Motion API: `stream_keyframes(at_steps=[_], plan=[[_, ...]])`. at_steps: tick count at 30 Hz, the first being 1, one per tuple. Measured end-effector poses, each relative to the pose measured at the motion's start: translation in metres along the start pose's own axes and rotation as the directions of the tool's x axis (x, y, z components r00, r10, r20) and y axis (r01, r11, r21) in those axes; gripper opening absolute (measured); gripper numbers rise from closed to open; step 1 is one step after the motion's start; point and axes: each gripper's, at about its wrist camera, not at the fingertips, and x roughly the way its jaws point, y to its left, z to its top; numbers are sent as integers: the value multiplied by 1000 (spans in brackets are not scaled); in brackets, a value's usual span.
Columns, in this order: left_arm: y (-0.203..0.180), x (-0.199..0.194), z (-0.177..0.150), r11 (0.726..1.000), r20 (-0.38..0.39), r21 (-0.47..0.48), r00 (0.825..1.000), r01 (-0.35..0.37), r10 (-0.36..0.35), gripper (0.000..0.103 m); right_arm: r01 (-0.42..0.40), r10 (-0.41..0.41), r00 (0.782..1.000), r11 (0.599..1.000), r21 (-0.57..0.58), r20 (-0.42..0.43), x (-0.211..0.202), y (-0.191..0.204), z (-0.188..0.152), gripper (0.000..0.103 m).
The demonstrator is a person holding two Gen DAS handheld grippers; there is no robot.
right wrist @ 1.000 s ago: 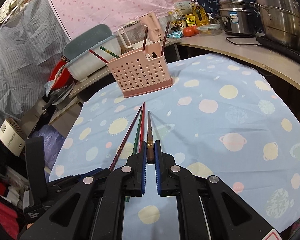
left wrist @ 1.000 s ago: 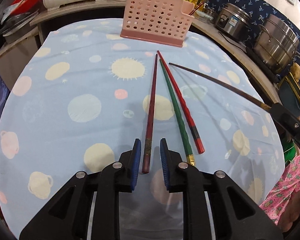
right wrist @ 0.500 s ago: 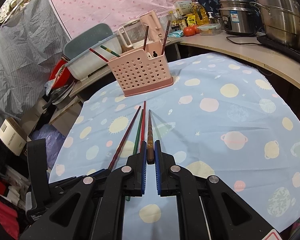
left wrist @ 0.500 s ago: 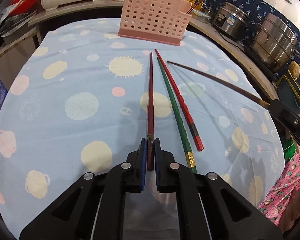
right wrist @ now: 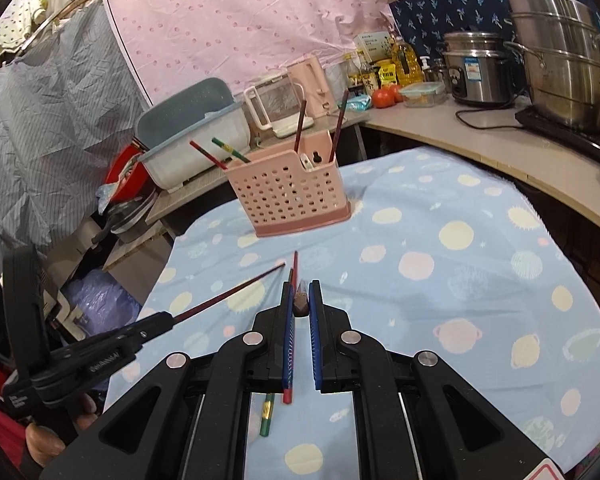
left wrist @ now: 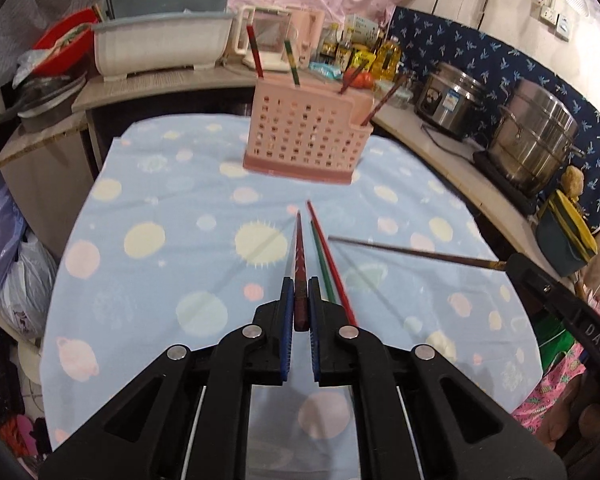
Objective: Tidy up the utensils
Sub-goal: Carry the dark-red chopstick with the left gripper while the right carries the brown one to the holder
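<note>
My left gripper (left wrist: 299, 300) is shut on a dark red chopstick (left wrist: 299, 256) and holds it above the blue tablecloth, tip toward the pink perforated utensil holder (left wrist: 308, 136). My right gripper (right wrist: 300, 300) is shut on a brown chopstick (right wrist: 300, 299), seen end-on; it also shows in the left wrist view (left wrist: 416, 253). A green chopstick (left wrist: 322, 268) and a red chopstick (left wrist: 330, 260) lie side by side on the cloth. The holder (right wrist: 286, 196) holds several chopsticks upright.
A counter curves behind and right of the table with steel pots (left wrist: 534, 146), a rice cooker (left wrist: 450, 104), bottles and a white dish tub (left wrist: 160, 46). Bags (left wrist: 16, 280) sit at the left table edge.
My left gripper closed on the dark red chopstick and lifted it off the cloth, tilting up toward the holder. My right gripper also rose with the brown chopstick.
</note>
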Motion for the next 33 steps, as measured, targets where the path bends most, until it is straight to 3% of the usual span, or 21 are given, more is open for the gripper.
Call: stream_keyframes(at_steps=[9, 33], plan=[[-10, -20, 50, 999, 99, 33, 995, 0, -3, 7, -4, 6, 998, 1000, -30, 66, -1, 10, 37, 8], [-38, -37, 158, 996, 255, 90, 967, -17, -7, 7, -19, 31, 985, 997, -71, 170, 16, 24, 129, 8]])
